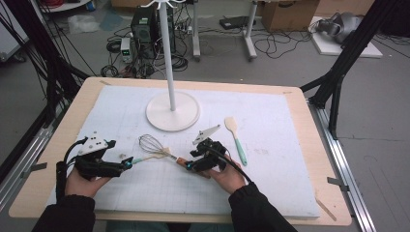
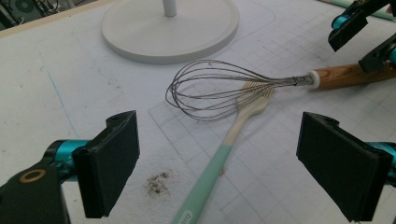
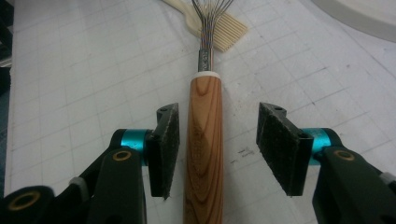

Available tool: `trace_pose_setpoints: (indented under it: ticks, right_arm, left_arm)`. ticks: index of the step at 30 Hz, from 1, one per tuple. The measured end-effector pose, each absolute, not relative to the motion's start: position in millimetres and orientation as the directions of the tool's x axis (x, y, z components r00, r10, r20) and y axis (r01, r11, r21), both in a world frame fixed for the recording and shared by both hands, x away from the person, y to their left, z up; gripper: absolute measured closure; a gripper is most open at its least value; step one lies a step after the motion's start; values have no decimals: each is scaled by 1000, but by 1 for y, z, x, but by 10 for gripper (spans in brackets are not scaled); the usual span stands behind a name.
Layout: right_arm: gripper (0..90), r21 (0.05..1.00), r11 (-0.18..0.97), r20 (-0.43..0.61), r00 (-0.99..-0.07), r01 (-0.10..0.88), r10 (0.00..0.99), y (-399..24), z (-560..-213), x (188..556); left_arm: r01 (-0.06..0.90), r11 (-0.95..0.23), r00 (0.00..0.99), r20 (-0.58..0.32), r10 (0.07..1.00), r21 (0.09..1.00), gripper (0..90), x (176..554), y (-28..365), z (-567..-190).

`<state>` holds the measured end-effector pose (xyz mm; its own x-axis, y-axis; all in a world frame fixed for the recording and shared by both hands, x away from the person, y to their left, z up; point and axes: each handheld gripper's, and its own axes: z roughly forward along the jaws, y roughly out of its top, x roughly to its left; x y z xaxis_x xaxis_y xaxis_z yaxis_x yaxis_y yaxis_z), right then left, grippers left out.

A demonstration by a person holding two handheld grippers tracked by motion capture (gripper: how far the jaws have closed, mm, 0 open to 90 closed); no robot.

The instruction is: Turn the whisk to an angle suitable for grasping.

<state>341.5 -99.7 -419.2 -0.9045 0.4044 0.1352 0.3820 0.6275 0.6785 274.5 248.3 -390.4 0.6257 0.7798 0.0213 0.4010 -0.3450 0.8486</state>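
Whisk (image 1: pixel 155 146) flat on the bench (image 1: pixel 300 193), wire head over a slotted turner (image 2: pixel 219 154). Right tongs (image 3: pixel 217 144) half open astride its wooden handle (image 3: pixel 204 149), far pad clear. Left tongs (image 2: pixel 217 163) wide open, empty.

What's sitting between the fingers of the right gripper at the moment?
The whisk's wooden handle lies between the right gripper's fingers, close against one pad and clear of the other, as the right gripper view shows.
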Motion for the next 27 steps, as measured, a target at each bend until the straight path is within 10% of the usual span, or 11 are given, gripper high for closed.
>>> trace_pose_setpoints:
  ticks: [27]
  right_arm:
    - [613, 641, 679, 96, -915, 357, 391, -85, -432, 338]
  left_arm:
    - [400, -346, 628, 21, 778, 849, 136, 274, 249, -390]
